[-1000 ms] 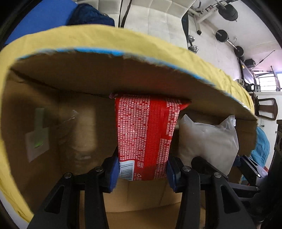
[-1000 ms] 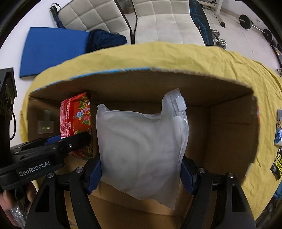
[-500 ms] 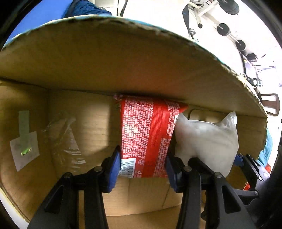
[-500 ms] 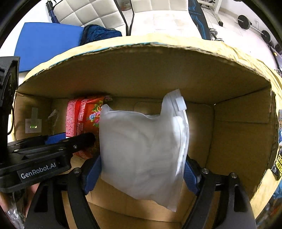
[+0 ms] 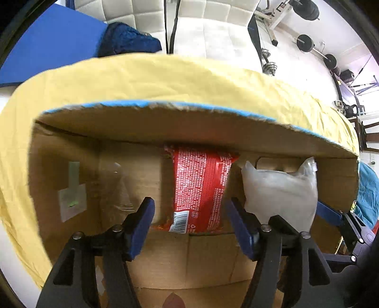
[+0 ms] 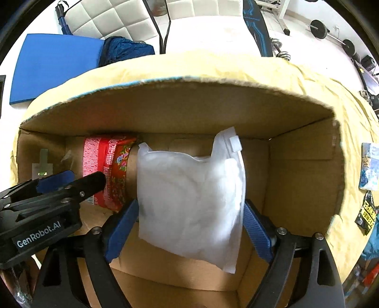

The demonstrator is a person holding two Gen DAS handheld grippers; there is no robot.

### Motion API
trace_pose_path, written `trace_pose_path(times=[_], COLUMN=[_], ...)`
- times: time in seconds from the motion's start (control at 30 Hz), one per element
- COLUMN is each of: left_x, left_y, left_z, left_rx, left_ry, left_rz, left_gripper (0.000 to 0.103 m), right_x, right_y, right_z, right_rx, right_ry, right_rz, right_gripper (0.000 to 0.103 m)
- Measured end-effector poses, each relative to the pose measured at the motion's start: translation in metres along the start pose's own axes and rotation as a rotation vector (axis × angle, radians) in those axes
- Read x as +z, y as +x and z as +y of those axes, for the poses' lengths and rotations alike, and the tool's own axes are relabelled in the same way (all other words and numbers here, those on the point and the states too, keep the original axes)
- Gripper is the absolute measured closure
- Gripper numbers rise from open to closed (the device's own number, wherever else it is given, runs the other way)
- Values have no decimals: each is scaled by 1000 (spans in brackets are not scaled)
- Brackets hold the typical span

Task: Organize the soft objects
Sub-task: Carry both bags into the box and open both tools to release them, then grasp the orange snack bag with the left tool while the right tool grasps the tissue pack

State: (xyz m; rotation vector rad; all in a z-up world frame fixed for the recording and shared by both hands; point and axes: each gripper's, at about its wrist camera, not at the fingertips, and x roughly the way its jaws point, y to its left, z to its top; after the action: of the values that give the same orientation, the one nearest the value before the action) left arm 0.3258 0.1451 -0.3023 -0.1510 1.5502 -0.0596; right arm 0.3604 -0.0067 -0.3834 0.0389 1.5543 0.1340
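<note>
A red printed packet [image 5: 200, 187] stands upright against the far wall of an open cardboard box [image 5: 165, 128]. My left gripper [image 5: 189, 222] is open just in front of it, its blue pads clear of the packet on both sides. A white translucent zip bag [image 6: 191, 201] stands to the packet's right in the box. My right gripper [image 6: 189, 227] has its pads on both sides of the bag, seemingly still touching it. The red packet also shows in the right wrist view [image 6: 109, 170], and the bag in the left wrist view [image 5: 279, 192].
The box sits on a yellow cloth [image 6: 331, 94]. Small packets [image 6: 369, 170] lie on the cloth at the right. A blue mat [image 6: 52, 66], a dark blue bundle [image 6: 125, 49] and white cushions [image 6: 113, 19] lie beyond. Gym weights [image 5: 305, 42] are at the far right.
My left gripper has let go of the red packet, opened and drawn back. Both grippers have pulled back, so the box's far rim and yellow cloth are in view again.
</note>
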Motion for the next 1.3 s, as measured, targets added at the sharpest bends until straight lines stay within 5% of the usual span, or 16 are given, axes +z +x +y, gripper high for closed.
trace_pose_path(times=[0.3,0.97,1.3], left_x=[-35,-104,-147], left_y=[-34,-99,-135], left_z=[13,6,-6], left_rx=[51,135,114], left_ry=[-28,62,68], left_rz=[-147,-334,-386], left_gripper=[4,1,1], right_x=[-19,-109,-152], right_y=[-38,-122,-165], right_z=[4,10,8], right_rx=[-71,-74,-37], right_ry=[-24,2,1], right_rz=[-65,-199,-254], right_gripper=[0,0,0])
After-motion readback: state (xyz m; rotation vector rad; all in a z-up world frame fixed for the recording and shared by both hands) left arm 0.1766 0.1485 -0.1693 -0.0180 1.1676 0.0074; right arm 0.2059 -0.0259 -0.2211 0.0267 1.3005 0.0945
